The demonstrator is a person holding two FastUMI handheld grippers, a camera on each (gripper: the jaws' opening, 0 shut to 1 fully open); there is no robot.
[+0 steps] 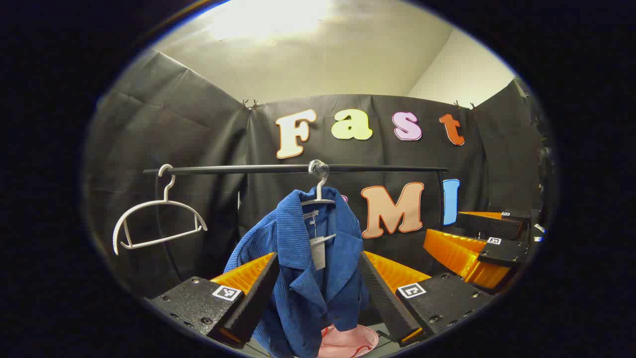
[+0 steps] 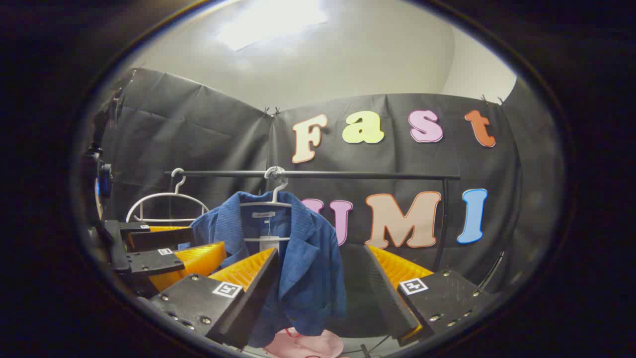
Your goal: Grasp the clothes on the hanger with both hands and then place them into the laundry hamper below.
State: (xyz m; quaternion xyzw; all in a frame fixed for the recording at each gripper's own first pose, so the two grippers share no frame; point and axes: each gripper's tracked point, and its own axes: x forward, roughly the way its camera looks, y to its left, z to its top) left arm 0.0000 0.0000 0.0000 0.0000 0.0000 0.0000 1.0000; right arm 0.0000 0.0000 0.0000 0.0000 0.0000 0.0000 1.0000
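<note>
The approach step is in hand: the blue corduroy jacket [image 1: 318, 263] hangs on a white plastic hanger [image 1: 318, 199] at mid black rail [image 1: 223, 170], above the pink hamper [image 1: 350, 340]. The left gripper [image 1: 318, 298] and right gripper [image 2: 320, 293] stand with fingers apart, holding nothing. Next, each must close on the fabric.

left gripper [image 1: 318, 293]: raised, level, jaws spread wide, nothing between them | right gripper [image 2: 320, 293]: raised, level, jaws spread wide, nothing held (it stands to the left one's right, close alongside it)
</note>
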